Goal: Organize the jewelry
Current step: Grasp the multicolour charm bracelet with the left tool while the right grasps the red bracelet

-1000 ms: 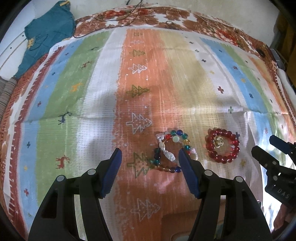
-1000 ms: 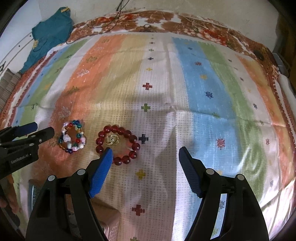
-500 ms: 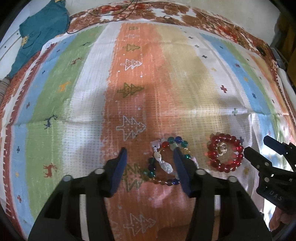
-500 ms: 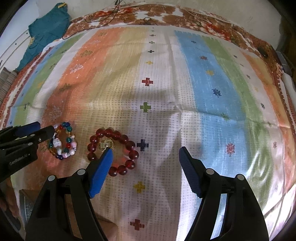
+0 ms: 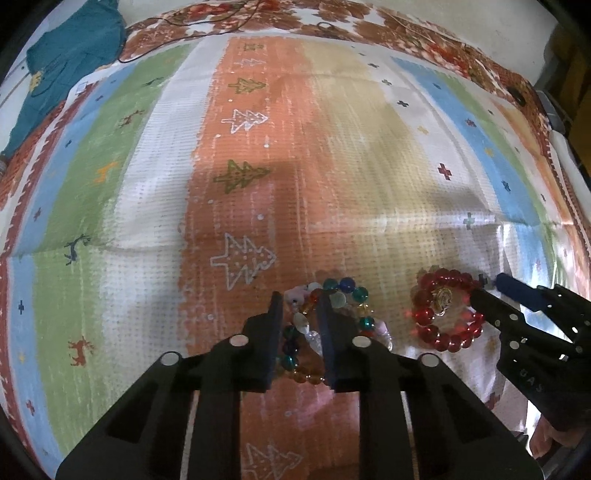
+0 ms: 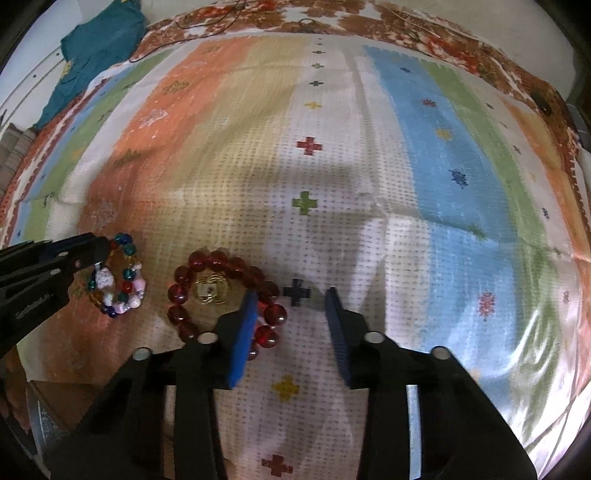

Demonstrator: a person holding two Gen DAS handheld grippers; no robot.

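A multicolour bead bracelet (image 5: pixel 347 295) lies on the striped cloth; it also shows in the right wrist view (image 6: pixel 123 284). My left gripper (image 5: pixel 300 306) has its jaws nearly closed over the bracelet's left side, with beads between the pads. A red bead bracelet (image 5: pixel 445 312) with a gold ring (image 5: pixel 442 301) inside it lies to the right. In the right wrist view my right gripper (image 6: pixel 291 299) is partly closed, its left pad over the red bracelet's (image 6: pixel 207 269) right side, around the gold ring (image 6: pixel 209 291).
The striped cloth (image 6: pixel 424 166) covers the whole surface, with a crease across its middle. A teal garment (image 5: pixel 66 62) lies at the far left corner. A cable (image 5: pixel 207 26) runs along the far edge. A brown box edge (image 6: pixel 66 402) shows at the near left.
Both grippers moved down and forward toward the bracelets. The left jaws narrowed from wide open to nearly closed over the multicolour bracelet. The right jaws narrowed too.
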